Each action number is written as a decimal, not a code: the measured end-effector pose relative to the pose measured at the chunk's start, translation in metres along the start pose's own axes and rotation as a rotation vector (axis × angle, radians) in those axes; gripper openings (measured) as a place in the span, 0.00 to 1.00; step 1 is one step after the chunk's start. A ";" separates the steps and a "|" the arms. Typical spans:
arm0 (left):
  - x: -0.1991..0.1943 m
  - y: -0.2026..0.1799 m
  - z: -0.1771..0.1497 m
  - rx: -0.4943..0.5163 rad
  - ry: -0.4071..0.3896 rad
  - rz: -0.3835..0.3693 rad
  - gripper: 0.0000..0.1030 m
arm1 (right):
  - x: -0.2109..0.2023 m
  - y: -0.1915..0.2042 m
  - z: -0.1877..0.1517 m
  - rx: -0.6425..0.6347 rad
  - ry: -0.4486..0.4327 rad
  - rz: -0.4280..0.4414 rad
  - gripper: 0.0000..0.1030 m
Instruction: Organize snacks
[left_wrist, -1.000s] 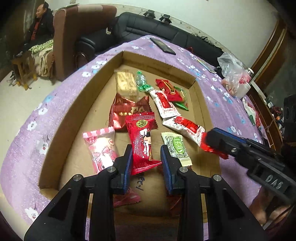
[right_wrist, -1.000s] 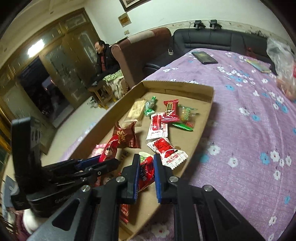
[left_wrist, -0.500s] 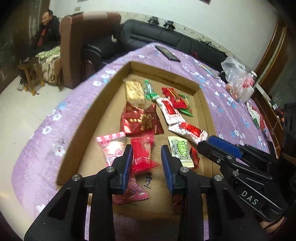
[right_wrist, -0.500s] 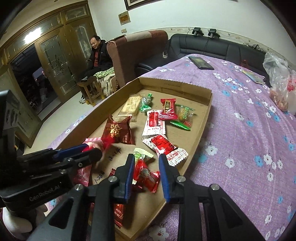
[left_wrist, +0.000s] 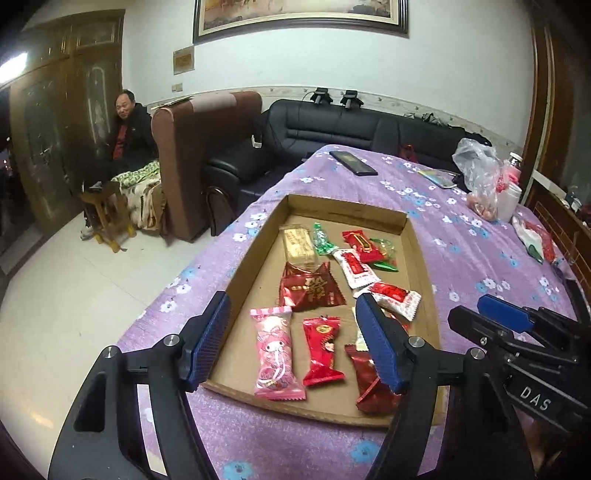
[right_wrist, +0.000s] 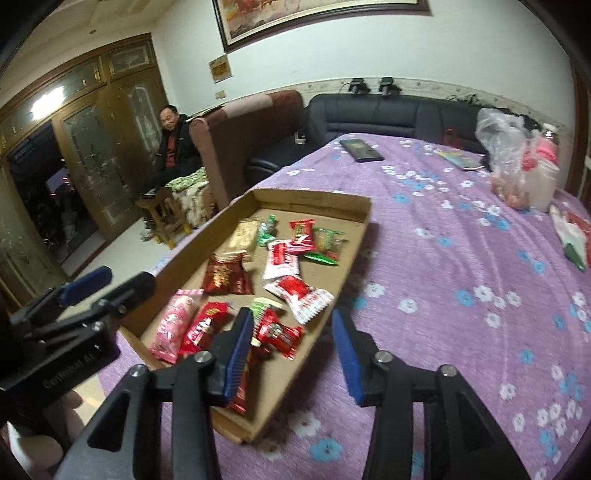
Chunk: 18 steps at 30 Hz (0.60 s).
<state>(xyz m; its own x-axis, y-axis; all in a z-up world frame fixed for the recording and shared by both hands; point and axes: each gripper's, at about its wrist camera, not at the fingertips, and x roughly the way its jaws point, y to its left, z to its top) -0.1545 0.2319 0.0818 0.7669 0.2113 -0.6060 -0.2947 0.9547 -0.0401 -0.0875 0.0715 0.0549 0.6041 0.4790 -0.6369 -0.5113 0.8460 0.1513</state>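
Note:
A shallow cardboard tray (left_wrist: 255, 273) (right_wrist: 354, 266) lies on a purple flowered cloth and holds several snack packets. Near its front lie a pink packet (left_wrist: 275, 354) (right_wrist: 173, 325), a red cartoon packet (left_wrist: 321, 349) (right_wrist: 203, 326) and a dark red packet (left_wrist: 369, 384). A small red packet (right_wrist: 279, 330) lies by the right gripper's left finger. My left gripper (left_wrist: 295, 339) is open and empty, raised above the tray's front end. My right gripper (right_wrist: 291, 354) is open and empty over the tray's front right corner.
A dark phone (left_wrist: 352, 162) lies at the far end of the cloth. A clear plastic bag (left_wrist: 480, 177) and a white jar (left_wrist: 509, 199) stand at the far right. A black sofa (left_wrist: 332, 125), a brown armchair (left_wrist: 199, 155) and a seated man (left_wrist: 129, 129) are behind.
Both grippers have opened wide and pulled back and up from the tray. The red cartoon packet and the small red packet now lie released in the tray.

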 end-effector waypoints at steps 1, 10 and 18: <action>-0.001 -0.001 -0.001 0.001 0.001 -0.002 0.69 | -0.003 -0.001 -0.002 0.003 -0.004 -0.003 0.50; -0.018 -0.010 -0.007 0.013 0.004 -0.007 0.69 | -0.020 -0.004 -0.016 0.008 -0.018 -0.029 0.56; -0.047 -0.007 -0.008 -0.015 -0.094 0.049 0.69 | -0.035 0.003 -0.026 -0.021 -0.038 -0.044 0.56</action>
<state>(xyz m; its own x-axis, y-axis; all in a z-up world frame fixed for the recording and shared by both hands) -0.1932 0.2135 0.1042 0.8010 0.2771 -0.5306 -0.3415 0.9396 -0.0249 -0.1260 0.0514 0.0581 0.6487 0.4500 -0.6137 -0.4963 0.8615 0.1071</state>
